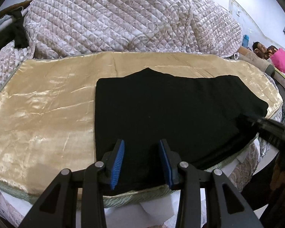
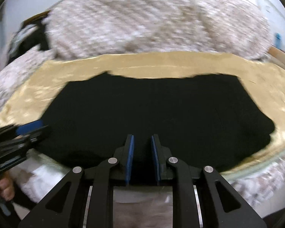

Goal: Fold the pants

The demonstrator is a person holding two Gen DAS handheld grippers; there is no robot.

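Observation:
Black pants (image 1: 171,104) lie folded into a flat rectangle on a shiny beige cloth (image 1: 47,114). My left gripper (image 1: 142,141) hovers over their near edge, its blue pads well apart and nothing pinched. At the pants' right corner my right gripper (image 1: 256,123) shows as a blur. In the right wrist view the pants (image 2: 152,104) fill the middle of the cloth (image 2: 161,64). My right gripper (image 2: 142,136) stands over their near edge with a narrow gap between the pads and no fabric gripped. My left gripper (image 2: 34,129) is at the pants' left end, held by a hand (image 2: 5,188).
A bulky quilted blanket (image 1: 123,19) is heaped behind the cloth. Dark clothes (image 1: 15,32) lie at the far left. A person (image 1: 258,47) lies at the far right beside something pink (image 1: 281,60). The bed's front edge (image 1: 133,197) runs just under the grippers.

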